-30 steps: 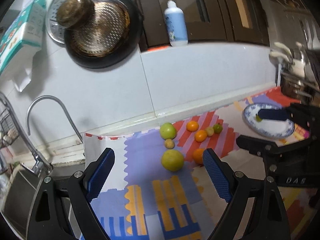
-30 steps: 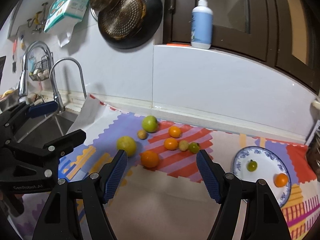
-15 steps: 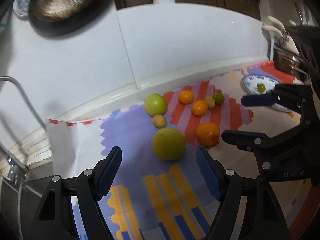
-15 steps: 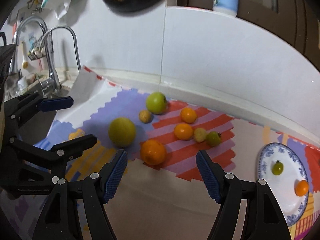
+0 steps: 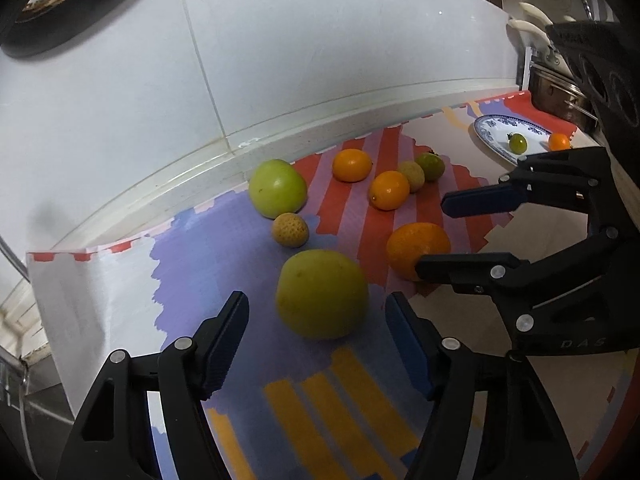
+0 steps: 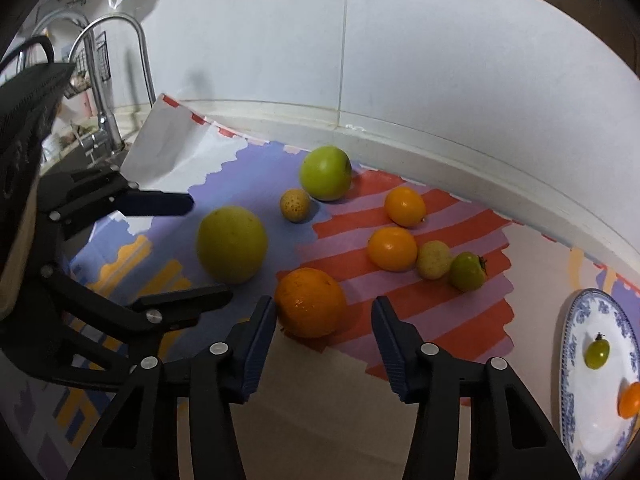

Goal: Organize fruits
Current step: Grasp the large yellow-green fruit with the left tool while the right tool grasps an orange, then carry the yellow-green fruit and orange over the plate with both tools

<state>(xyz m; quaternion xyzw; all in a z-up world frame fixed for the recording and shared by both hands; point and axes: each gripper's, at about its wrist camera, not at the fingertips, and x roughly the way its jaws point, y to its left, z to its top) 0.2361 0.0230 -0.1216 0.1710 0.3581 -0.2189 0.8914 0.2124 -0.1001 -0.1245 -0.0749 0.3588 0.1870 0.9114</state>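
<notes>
Left claw spread, jaws just been closing in; big yellow-green fruit sits between the tips, pads w/ a gap each side, not touching. Right claw also spread, jaws just closing too; big orange between its tips, left pad v. near it, right pad apart. Both fruits rest on patterned mat on the tabletop. Beyond claws: green apple, small oranges, small yellowish fruits. Plate off to right of right claw, w/ small green fruit & small orange on it.

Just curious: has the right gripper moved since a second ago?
Yes. The right gripper came down toward the big round orange on the patterned mat, its jaws closing.
</notes>
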